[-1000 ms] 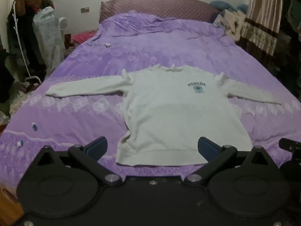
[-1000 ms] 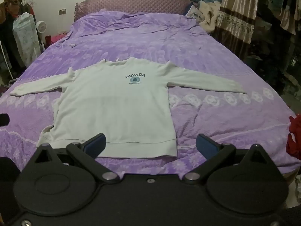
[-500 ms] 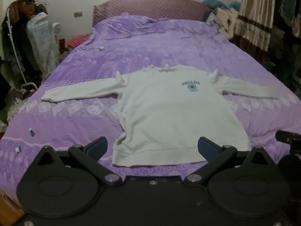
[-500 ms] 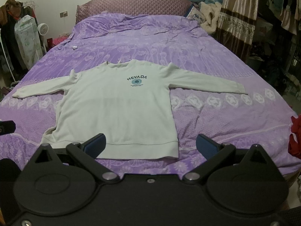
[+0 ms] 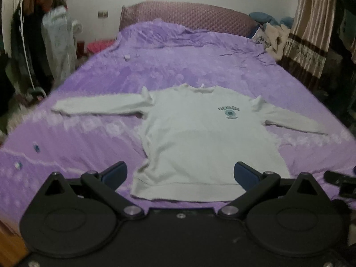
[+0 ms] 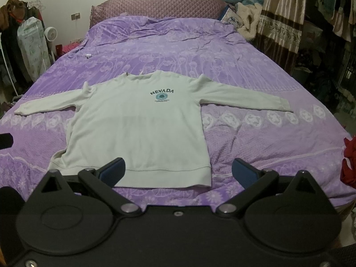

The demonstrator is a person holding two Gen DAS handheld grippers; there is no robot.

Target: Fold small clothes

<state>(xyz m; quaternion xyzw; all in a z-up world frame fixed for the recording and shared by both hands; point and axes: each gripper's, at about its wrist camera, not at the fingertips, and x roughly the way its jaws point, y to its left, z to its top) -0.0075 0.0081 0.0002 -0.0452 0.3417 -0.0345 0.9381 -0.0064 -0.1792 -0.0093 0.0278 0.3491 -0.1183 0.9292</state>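
Observation:
A pale long-sleeved sweatshirt (image 5: pixel 207 138) (image 6: pixel 142 129) with a NEVADA print lies flat and face up on the purple bedspread (image 5: pixel 200 66) (image 6: pixel 255 138), both sleeves spread sideways and its hem toward me. My left gripper (image 5: pixel 181 173) hangs open just short of the hem, nothing between its blue pads. The right gripper (image 6: pixel 178 170) is open too, above the hem's right half and the bare spread beside it. Part of the other gripper (image 5: pixel 340 182) shows at the right edge of the left wrist view.
A quilted headboard (image 6: pixel 160 6) closes the far end. Curtains (image 6: pixel 280 22) and hanging clothes stand on the right, a coat rack with a covered fan (image 6: pixel 33 46) on the left. A small white object (image 6: pixel 89 55) lies on the spread; red cloth (image 6: pixel 349 162) sits at the right edge.
Both grippers have drawn back slightly and risen, so the sweatshirt sits a little farther off. The left wrist view has swung and is blurred. The sweatshirt has not moved.

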